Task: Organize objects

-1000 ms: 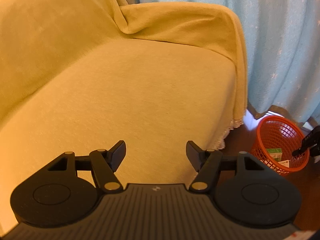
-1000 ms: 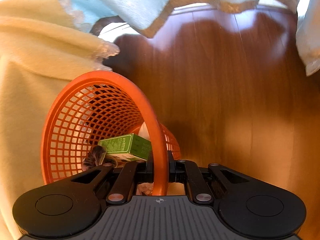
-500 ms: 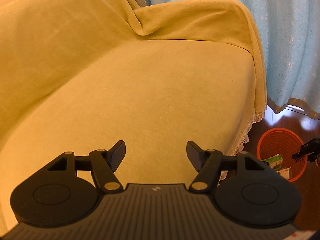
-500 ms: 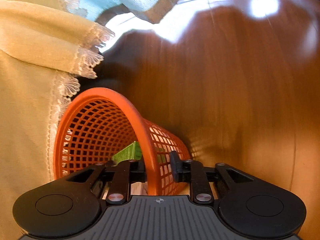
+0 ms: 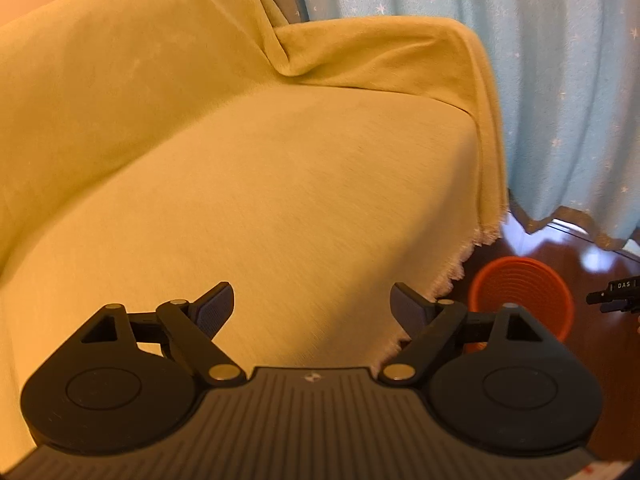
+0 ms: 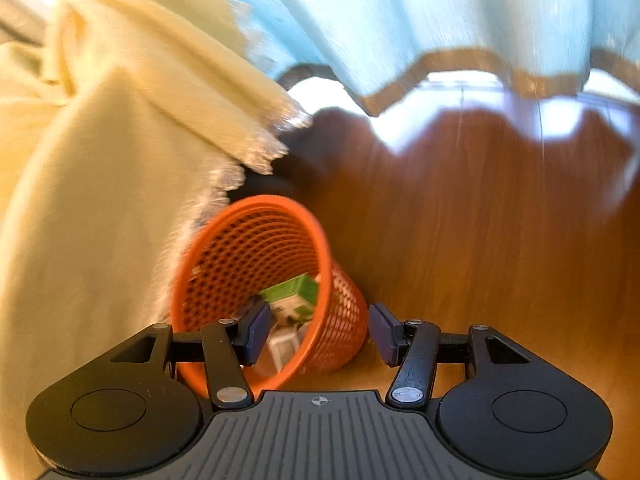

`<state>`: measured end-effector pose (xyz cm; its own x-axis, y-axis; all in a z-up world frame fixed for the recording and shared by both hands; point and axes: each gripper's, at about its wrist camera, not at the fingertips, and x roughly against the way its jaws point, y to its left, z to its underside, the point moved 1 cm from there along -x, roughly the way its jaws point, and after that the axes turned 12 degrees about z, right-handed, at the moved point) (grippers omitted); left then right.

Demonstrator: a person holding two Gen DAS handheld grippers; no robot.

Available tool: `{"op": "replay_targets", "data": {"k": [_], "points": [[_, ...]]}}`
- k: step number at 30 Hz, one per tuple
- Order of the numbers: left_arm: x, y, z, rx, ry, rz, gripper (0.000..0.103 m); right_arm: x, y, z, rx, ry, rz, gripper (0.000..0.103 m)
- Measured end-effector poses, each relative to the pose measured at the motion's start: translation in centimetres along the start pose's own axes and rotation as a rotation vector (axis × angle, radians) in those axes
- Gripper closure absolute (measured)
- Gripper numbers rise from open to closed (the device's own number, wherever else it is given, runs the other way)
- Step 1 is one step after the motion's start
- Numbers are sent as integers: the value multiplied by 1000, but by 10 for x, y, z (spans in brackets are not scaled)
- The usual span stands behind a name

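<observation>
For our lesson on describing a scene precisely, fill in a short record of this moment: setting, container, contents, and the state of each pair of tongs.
setting: sofa under a yellow cover, pale blue curtain, wooden floor
container: orange mesh basket on the floor beside the sofa
contents: green carton and other packaging, blurred
left tongs: open, empty, over the sofa seat
right tongs: open, holding nothing, one finger on each side of the basket wall

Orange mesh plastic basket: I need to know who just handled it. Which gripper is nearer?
Right. The right gripper is open right over the orange mesh plastic basket rim; the left gripper hovers over the yellow-covered sofa, well away.
</observation>
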<state>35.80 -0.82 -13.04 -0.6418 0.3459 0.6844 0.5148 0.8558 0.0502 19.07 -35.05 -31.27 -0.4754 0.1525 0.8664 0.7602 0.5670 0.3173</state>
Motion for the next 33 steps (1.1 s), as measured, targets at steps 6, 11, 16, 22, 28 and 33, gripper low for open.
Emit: {"op": "replay_targets", "data": {"k": [6,11,16,22,28,33], "points": [[51,-42,23,75,11,26,12,95,22,35,172,-48,-7,50],[86,-82,42,114,50,51,10,157,43,70,298,-60,11,49],[117,-111,58,126,60,29,7,207,54,101,376,-79,19,48],[136,-139,72,122,66,18,4,244,63,125,457,-109,17,48],[148,-178,94,73,58,-14,1,265,66,147,486,-108,-13,48],[147,-186,113,146,109,57,1,278,63,162,491,-105,-29,48]]}}
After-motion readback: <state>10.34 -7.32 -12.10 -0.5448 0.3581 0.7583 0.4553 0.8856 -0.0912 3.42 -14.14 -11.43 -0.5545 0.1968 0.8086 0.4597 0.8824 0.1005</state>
